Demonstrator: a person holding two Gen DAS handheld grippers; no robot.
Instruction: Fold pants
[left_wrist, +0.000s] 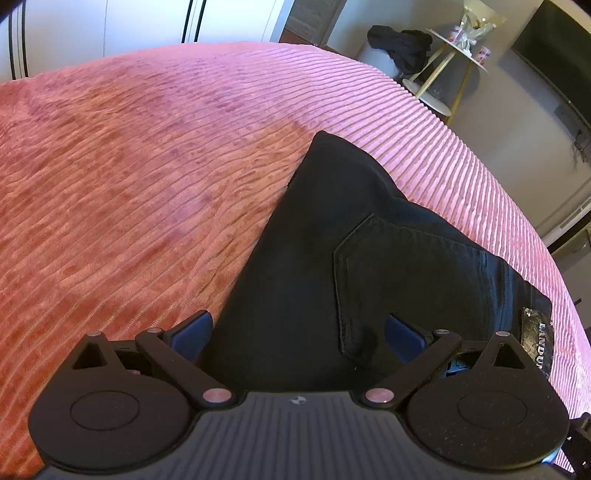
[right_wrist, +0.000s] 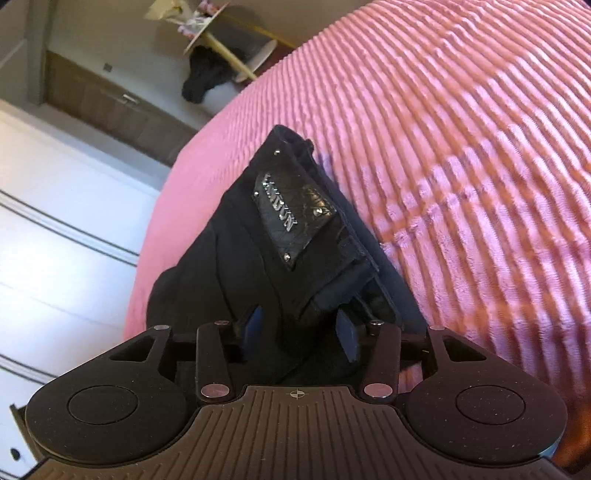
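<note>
Pink ribbed bedspread fills both views. Black pants lie folded at lower centre, probably spread flat for another fold. Left gripper gapes wide over them, gripping nothing. Right gripper straddles the waistband near the leather patch, half open; whether its pads pinch cloth is unclear.

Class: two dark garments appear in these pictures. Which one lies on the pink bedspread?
The black pants with the back pocket and leather patch lie on the bedspread. The other dark garment is draped beside the side table, off the bed.
</note>
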